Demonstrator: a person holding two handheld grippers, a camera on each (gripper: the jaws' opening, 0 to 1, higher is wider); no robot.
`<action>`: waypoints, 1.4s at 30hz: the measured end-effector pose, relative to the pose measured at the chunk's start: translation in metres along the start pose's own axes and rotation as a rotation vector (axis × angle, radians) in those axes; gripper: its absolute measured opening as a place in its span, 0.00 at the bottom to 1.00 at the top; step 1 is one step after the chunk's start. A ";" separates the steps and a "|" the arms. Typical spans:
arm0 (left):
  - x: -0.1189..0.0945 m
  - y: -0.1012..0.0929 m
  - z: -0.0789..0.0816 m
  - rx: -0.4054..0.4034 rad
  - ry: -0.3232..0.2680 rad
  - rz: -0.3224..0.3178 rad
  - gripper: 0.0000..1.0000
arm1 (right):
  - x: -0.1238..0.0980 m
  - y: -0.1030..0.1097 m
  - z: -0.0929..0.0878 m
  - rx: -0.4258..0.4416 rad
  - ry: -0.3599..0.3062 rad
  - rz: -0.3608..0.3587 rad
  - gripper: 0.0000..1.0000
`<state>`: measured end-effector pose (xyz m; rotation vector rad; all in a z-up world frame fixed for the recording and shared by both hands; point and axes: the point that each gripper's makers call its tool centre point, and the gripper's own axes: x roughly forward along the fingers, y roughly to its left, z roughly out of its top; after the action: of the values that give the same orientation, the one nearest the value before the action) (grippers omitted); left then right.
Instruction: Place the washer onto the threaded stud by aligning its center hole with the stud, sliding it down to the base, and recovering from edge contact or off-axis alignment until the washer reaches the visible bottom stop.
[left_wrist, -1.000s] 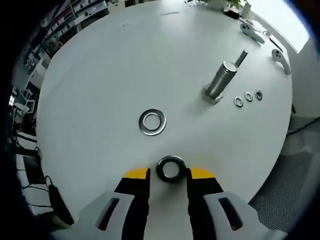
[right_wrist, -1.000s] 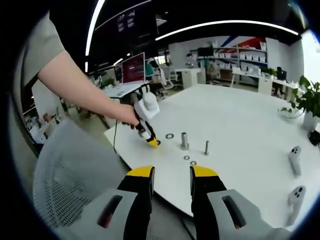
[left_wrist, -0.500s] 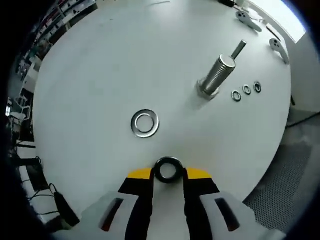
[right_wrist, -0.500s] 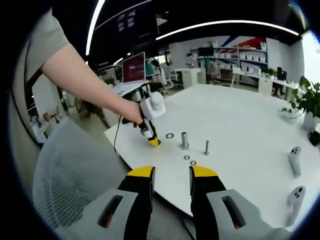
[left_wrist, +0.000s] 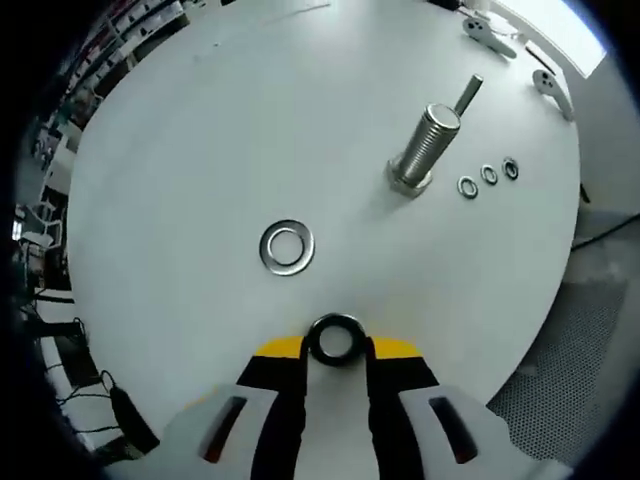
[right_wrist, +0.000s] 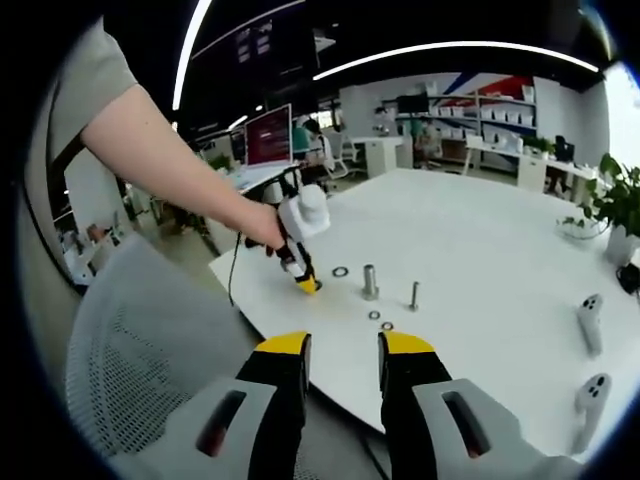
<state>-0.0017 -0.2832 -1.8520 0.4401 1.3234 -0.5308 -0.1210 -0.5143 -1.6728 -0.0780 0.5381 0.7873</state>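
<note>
On the white counter (left_wrist: 200, 150), your left tongs (left_wrist: 336, 347) pinch the dark washer (left_wrist: 335, 338) by its rim, well short of the threaded stud (left_wrist: 424, 148); a tilted lift could drop it. Right tongs (right_wrist: 343, 346) hang apart, empty.

Left gripper view looks closely down at the table (left_wrist: 200, 150); right gripper view faces it from afar.
</note>
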 end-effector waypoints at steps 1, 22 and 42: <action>0.000 0.000 0.000 -0.002 -0.007 0.004 0.19 | 0.000 0.000 0.000 0.001 -0.002 -0.001 0.29; -0.005 -0.017 0.004 0.005 -0.065 -0.009 0.18 | -0.001 -0.002 0.000 0.000 -0.001 -0.013 0.29; -0.057 -0.049 0.097 0.155 -0.251 -0.056 0.18 | -0.001 -0.003 -0.001 -0.004 0.003 -0.019 0.29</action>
<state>0.0358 -0.3729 -1.7771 0.4494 1.0599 -0.7148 -0.1198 -0.5170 -1.6733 -0.0875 0.5377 0.7697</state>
